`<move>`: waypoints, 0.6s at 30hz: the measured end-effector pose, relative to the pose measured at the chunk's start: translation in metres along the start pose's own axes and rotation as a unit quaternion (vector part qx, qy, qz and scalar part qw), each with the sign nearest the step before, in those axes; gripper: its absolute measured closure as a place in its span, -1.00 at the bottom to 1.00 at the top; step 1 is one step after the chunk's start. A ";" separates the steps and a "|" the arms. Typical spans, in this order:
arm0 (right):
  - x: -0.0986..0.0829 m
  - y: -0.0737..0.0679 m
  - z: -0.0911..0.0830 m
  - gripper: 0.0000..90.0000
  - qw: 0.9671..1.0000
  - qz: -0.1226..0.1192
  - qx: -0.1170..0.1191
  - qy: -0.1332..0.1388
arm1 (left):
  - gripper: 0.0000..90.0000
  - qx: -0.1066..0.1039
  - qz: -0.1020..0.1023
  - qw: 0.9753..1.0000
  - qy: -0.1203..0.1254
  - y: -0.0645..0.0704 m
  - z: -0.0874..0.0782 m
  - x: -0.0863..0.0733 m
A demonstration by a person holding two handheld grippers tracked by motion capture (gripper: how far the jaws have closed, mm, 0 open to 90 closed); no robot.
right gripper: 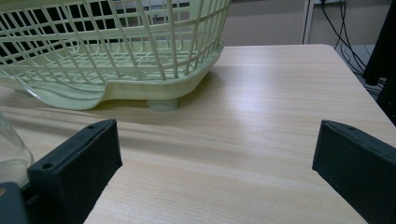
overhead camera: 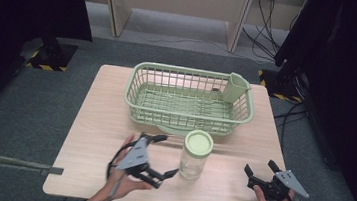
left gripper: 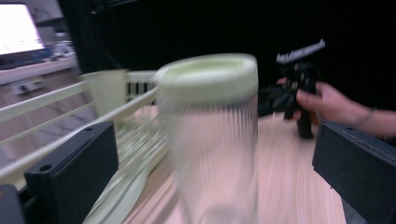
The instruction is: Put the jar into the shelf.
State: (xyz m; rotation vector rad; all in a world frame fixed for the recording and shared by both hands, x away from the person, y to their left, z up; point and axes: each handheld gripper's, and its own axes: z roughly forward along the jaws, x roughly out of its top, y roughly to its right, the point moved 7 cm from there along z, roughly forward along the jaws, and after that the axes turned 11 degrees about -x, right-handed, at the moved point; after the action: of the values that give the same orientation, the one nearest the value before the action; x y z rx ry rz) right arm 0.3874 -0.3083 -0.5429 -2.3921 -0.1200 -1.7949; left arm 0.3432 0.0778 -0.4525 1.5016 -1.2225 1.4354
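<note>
1. A tall clear glass jar [overhead camera: 196, 155] with a pale green lid [overhead camera: 198, 143] stands upright on the desk [overhead camera: 99, 122], just in front of the green dish basket [overhead camera: 140, 107]; the left gripper [overhead camera: 163, 155], jaws spread, flanks it without touching.
2. Risk, as judged: a jaw clipping the jar's side could topple it, or smooth glass could slip.
3. The right gripper [overhead camera: 259, 173], jaws spread and empty, waits well right of the jar; the basket's corner cup [overhead camera: 235, 88] stands behind it.

Motion blur is smearing the jar [left gripper: 210, 140] in the left gripper view, its base running off the bottom edge; the basket [right gripper: 116, 51] is being cropped left and top in the right gripper view.
</note>
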 end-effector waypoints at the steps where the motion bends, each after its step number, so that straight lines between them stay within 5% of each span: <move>1: 0.000 0.000 0.000 -0.98 1.000 0.000 0.000 0.000 | -1.00 0.000 0.000 1.000 0.000 0.000 0.000 0.000; 3: 0.000 0.000 0.000 -0.98 1.000 0.000 -0.001 -0.001 | -1.00 0.030 -0.017 0.999 -0.005 -0.005 -0.033 -0.017; 4: 0.000 -0.001 0.001 -0.98 1.000 -0.004 -0.002 -0.002 | -1.00 0.051 -0.042 0.998 0.000 -0.009 -0.060 -0.032; 8: 0.000 -0.001 0.001 -0.98 1.000 -0.009 -0.003 -0.004 | -1.00 0.073 -0.070 0.995 0.006 -0.014 -0.084 -0.051; 14: 0.000 -0.001 0.000 -0.98 1.000 -0.004 -0.001 0.000 | -1.00 0.064 -0.087 0.994 0.027 -0.017 -0.076 -0.051; 18: 0.000 -0.001 0.000 -0.98 1.000 -0.005 -0.001 0.000 | -1.00 0.049 -0.078 0.995 0.029 -0.015 -0.063 -0.043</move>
State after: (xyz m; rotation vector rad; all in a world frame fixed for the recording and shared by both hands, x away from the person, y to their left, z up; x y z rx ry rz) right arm 0.3872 -0.3073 -0.5430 -2.3971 -0.1315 -1.7992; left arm 0.3414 0.1479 -0.4853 1.5741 -0.9901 1.4419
